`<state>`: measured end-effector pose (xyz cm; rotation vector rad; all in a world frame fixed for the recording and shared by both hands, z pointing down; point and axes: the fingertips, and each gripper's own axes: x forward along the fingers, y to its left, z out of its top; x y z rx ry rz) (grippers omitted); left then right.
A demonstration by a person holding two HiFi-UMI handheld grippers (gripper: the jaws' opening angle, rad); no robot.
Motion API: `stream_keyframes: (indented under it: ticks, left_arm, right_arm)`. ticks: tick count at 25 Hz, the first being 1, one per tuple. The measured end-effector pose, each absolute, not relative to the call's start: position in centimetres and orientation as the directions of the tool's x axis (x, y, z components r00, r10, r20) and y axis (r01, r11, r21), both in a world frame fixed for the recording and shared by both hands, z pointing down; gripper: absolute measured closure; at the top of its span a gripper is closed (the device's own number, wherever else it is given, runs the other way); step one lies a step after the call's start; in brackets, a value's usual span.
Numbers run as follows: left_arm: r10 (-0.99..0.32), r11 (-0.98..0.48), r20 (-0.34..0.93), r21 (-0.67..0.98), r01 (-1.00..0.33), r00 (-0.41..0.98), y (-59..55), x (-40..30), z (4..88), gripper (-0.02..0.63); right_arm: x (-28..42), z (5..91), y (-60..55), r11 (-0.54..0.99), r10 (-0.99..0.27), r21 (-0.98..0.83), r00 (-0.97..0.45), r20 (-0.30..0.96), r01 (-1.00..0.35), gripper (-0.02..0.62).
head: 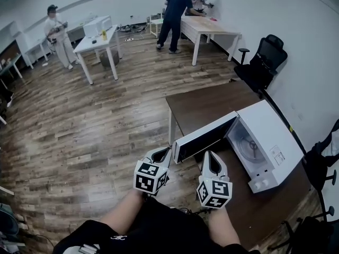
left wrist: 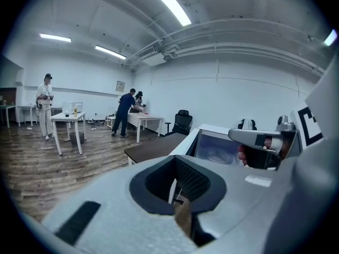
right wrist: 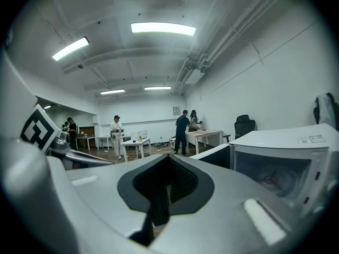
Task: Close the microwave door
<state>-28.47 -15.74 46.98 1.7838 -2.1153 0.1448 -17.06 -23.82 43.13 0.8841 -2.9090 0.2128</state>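
A white microwave [head: 270, 147] stands on a brown table [head: 196, 105], its cavity with the turntable facing me. Its door [head: 204, 138] hangs open, swung out to the left past the table's edge. My left gripper [head: 161, 153] is shut on nothing, its tip just below the door's free left end. My right gripper [head: 210, 156] is shut too, close under the door's middle. In the left gripper view the door [left wrist: 186, 143] and the cavity [left wrist: 218, 151] lie ahead of the shut jaws [left wrist: 176, 192]. The right gripper view shows the microwave [right wrist: 286, 142] at right, beyond its jaws [right wrist: 163, 194].
A black office chair [head: 262, 62] stands behind the table by the white wall. Further off are white tables [head: 98, 38] and a long desk [head: 209, 28], with a person [head: 58, 36] at left and two people [head: 177, 15] at the desk. Wooden floor lies to the left.
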Motion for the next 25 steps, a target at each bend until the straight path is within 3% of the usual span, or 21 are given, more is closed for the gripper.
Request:
stream_keyframes:
  ticks: [9, 17, 20, 25]
  left_arm:
    - [-0.937, -0.026, 0.346, 0.075, -0.997, 0.05, -18.3, -31.0, 47.1, 0.598]
    - [-0.902, -0.233, 0.348, 0.11, -0.966, 0.257, -19.1, -33.6, 48.6, 0.598]
    - [-0.857, -0.361, 0.34, 0.138, -0.922, 0.387, -19.3, -33.1, 49.2, 0.52]
    - [-0.765, -0.529, 0.354, 0.132, -0.839, 0.538, -19.9, -32.1, 50.5, 0.477]
  right_arm:
    - [-17.2, 44.1, -26.4, 0.736, -0.639, -0.156, -0.752, 0.163, -0.659, 0.588]
    - [-18.7, 45.1, -27.2, 0.638, -0.727, -0.172, -0.661, 0.187, -0.75, 0.588]
    - [-19.2, 45.7, -27.0, 0.597, -0.756, -0.168, -0.621, 0.207, -0.784, 0.588]
    - [-19.7, 46.4, -26.7, 0.532, -0.8, -0.152, -0.553, 0.232, -0.833, 0.588]
